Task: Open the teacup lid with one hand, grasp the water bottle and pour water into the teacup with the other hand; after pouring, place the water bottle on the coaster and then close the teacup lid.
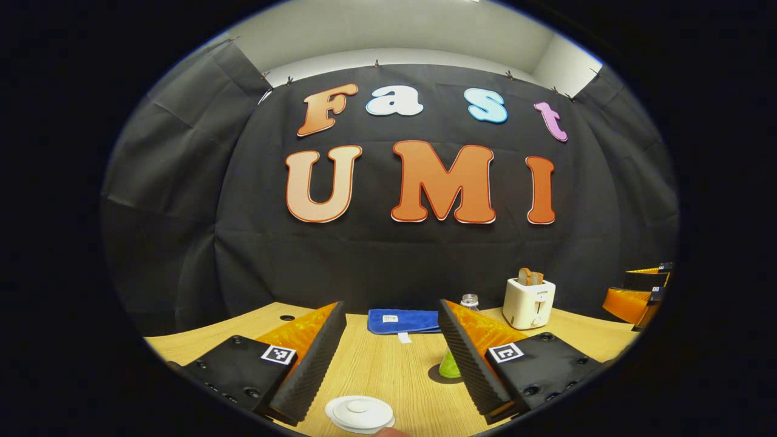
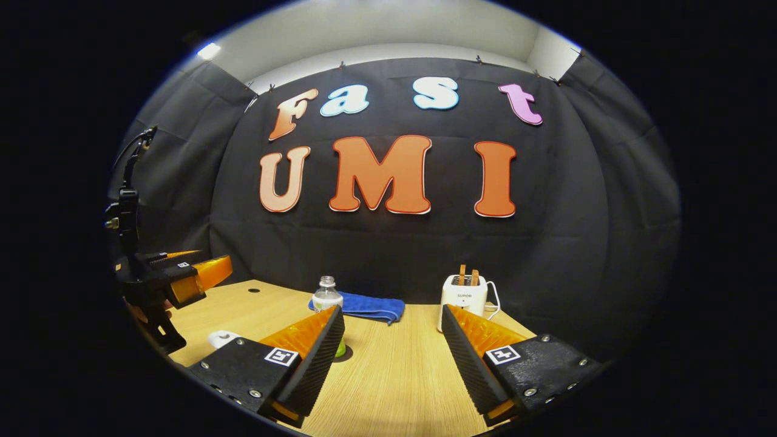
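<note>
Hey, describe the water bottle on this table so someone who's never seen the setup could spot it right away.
Start at the wooden table in front of the black cloth wall. Near the back lies a folded blue towel, with a white toaster to its right. The water bottle stands upright at the towel's left end: the clear item with a narrow neck, showing green at its base.

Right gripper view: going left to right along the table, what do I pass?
The other orange-and-black gripper → white round teacup lid → clear plastic water bottle with green base → folded blue cloth → white toaster holding toast.
</note>
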{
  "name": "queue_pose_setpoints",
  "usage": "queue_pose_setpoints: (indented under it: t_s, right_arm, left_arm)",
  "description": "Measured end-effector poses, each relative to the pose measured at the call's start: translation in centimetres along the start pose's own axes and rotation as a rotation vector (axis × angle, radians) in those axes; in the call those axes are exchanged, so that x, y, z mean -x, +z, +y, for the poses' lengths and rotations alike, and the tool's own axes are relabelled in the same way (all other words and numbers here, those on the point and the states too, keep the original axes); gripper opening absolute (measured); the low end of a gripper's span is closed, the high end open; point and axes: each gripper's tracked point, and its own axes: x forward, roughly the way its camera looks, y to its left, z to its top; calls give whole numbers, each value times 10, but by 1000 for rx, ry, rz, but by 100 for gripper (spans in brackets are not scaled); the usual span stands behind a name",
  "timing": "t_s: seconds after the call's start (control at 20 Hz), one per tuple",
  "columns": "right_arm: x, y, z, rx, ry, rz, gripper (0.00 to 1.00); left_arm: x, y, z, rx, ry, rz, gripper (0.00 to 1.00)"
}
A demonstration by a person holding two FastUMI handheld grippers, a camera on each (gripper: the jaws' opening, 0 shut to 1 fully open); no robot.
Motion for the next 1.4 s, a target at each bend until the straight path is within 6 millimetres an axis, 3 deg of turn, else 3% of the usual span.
queue_pose_setpoints:
  t_s: [0.05,0.1,0.75,0.8,0.9,1.0,1.4]
  right_arm:
    - [2,0,-1,-2,1,1,96]
    - [2,2,-2,-5,1,-1,96]
    - [20,22,2,-7,5,-38,96]
    - [21,22,4,-9,10,-38,96]
    - [21,21,6,-11,14,-35,96]
    - [20,19,9,-8,18,-32,96]
    - [16,17,17,15,31,-29,96]
  left_arm:
    - [0,2,-2,-5,-4,-1,99]
    - [1,1,-2,-14,-3,5,95]
    - [28,24,8,-24,17,-12,99]
    - [30,24,10,-27,21,-15,95]
    - [32,26,13,-34,28,-20,99]
    - [33,26,14,-35,31,-20,95]
    - [31,24,18,-26,37,-21,99]
